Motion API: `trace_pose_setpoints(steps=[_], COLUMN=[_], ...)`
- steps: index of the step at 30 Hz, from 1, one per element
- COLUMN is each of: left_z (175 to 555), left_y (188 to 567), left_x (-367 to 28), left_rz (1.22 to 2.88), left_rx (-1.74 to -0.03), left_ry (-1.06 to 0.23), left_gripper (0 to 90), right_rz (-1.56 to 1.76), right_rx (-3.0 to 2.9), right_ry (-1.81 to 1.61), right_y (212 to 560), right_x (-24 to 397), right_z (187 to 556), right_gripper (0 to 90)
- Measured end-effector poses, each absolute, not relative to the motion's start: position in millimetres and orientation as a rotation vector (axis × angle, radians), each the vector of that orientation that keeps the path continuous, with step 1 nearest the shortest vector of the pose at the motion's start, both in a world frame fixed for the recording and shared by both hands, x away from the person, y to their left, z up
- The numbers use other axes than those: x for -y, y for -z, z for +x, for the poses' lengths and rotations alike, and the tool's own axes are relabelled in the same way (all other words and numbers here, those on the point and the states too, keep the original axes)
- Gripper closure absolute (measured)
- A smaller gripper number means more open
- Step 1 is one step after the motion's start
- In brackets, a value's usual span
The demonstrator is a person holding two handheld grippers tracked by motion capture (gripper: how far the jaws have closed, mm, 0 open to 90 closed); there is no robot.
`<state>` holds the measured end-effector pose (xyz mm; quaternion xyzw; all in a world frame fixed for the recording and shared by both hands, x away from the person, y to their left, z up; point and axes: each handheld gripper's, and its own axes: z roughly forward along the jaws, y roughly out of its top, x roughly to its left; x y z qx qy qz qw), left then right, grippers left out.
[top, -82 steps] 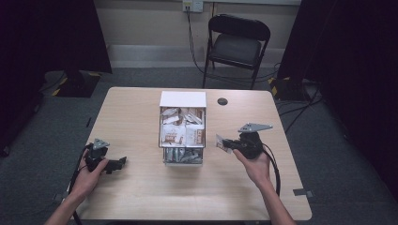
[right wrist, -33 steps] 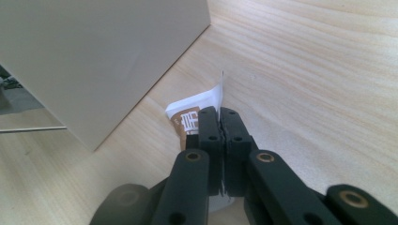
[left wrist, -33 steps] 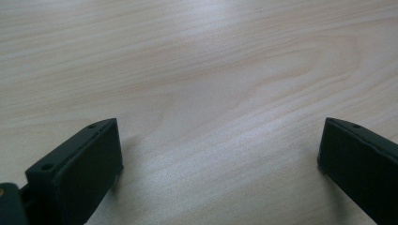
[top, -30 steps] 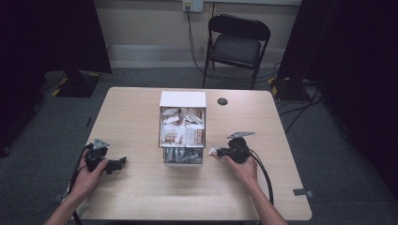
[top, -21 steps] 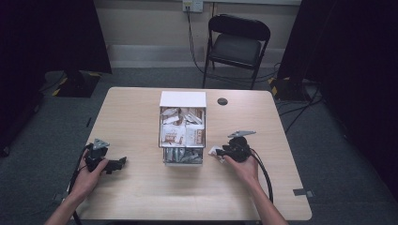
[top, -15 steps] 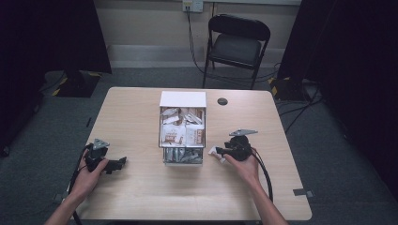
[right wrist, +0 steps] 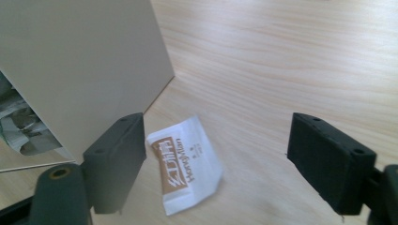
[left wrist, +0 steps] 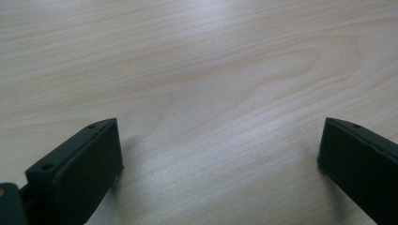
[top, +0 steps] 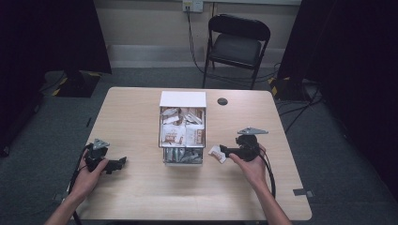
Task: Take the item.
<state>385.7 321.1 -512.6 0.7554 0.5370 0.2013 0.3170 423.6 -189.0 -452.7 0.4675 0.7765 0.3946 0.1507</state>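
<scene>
Packet (right wrist: 185, 171), white with brown print, flat on the table (top: 141, 117) at centre of the high view, just right of the white box (top: 183, 99) and at the tips of the right gripper (top: 224, 151). In the right gripper view it lies lower centre, between the jaws but nearer the left one, touched by neither; its long axis runs diagonally, upper left to lower right. Right gripper: wide, jaws just been opening, nothing held. Left gripper (top: 119, 162): wide, empty, lower left of the high view, well apart from the packet. Right hand is the nearer.

Change since a second ago: the packet, then pinched at the right gripper's tips, now lies free; the right gripper has lifted slightly.
</scene>
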Motion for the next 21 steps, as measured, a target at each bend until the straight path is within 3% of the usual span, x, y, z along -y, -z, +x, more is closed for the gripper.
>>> trace_pose_setpoints(steps=[21], left_z=[385.7], left_y=[512.6], left_x=[-321.1], left_rz=[1.988], left_rx=[-1.415], left_ry=[-0.531], left_gripper=[0.0], right_rz=[1.428], right_rx=[-2.112], right_ry=[-1.173], right_y=[429.3], right_x=[243.5], right_z=[384.4], right_gripper=[13.9])
